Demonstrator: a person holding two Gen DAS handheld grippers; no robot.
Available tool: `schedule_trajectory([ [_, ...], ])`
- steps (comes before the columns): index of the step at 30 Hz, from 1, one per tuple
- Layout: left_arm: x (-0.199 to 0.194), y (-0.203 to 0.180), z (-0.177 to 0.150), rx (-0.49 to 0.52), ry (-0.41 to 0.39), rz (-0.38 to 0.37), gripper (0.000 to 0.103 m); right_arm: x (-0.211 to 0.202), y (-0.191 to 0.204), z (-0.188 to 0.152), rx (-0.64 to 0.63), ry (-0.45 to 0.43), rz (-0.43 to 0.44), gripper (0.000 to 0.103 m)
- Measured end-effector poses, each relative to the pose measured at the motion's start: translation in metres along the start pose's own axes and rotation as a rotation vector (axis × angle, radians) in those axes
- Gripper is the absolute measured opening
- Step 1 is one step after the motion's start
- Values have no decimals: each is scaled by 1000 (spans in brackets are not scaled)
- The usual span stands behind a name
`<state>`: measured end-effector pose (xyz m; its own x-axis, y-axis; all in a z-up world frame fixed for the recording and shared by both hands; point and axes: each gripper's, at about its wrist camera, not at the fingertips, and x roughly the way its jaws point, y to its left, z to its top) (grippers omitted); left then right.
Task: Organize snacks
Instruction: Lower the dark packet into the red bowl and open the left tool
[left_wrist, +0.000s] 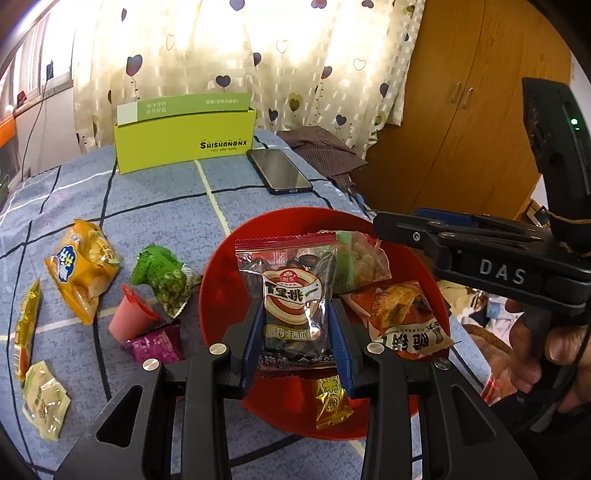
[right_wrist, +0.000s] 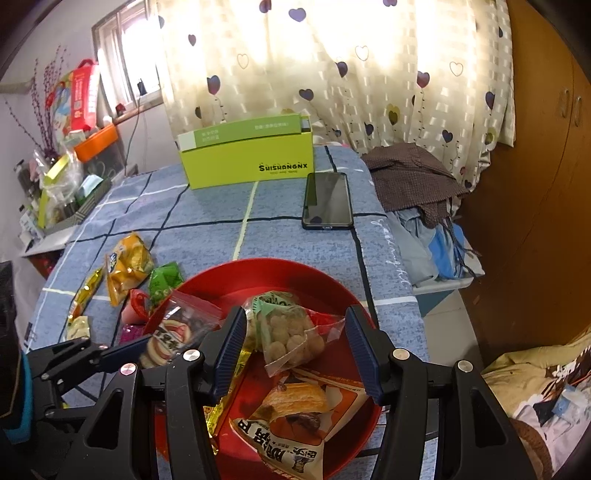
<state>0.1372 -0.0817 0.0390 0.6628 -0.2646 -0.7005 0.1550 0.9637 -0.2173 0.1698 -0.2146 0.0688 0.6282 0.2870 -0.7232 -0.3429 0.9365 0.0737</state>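
My left gripper (left_wrist: 295, 328) is shut on a clear red-topped packet of melon seeds (left_wrist: 291, 291) and holds it over the red bowl (left_wrist: 218, 273). The bowl holds a green packet of round snacks (right_wrist: 291, 332), an orange pastry packet (right_wrist: 295, 417) and a small gold packet (left_wrist: 330, 404). My right gripper (right_wrist: 295, 350) is open and empty above the bowl (right_wrist: 332, 291), its fingers on either side of the green packet. Loose on the cloth left of the bowl lie a yellow chip bag (left_wrist: 83, 271), a green pea packet (left_wrist: 166, 277), a pink jelly cup (left_wrist: 129, 315) and a purple packet (left_wrist: 157, 345).
A lime-green box (left_wrist: 184, 142) stands at the back of the blue checked table (left_wrist: 155, 199), a black phone (left_wrist: 279, 170) beside it. A long gold packet (left_wrist: 27, 328) and a pale packet (left_wrist: 44, 400) lie at the left edge. Clothes hang off the right side (right_wrist: 413, 177).
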Motion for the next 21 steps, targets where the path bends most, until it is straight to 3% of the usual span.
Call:
schedule_trajectory([
  [4,6,2,0,-13,27,-10,38,-1,1,1,0,-4,4,55],
  [7,2,2,0,-9,2,-3,40,-3,3,1,-1,-9,11,55],
  [9,-2,2,0,-9,-10,-3,47,-5,5,1,-4,-14,17,55],
  [21,-31,20,-9,-47,-65,49,47,-13,42,-3,-102,-47,114,55],
])
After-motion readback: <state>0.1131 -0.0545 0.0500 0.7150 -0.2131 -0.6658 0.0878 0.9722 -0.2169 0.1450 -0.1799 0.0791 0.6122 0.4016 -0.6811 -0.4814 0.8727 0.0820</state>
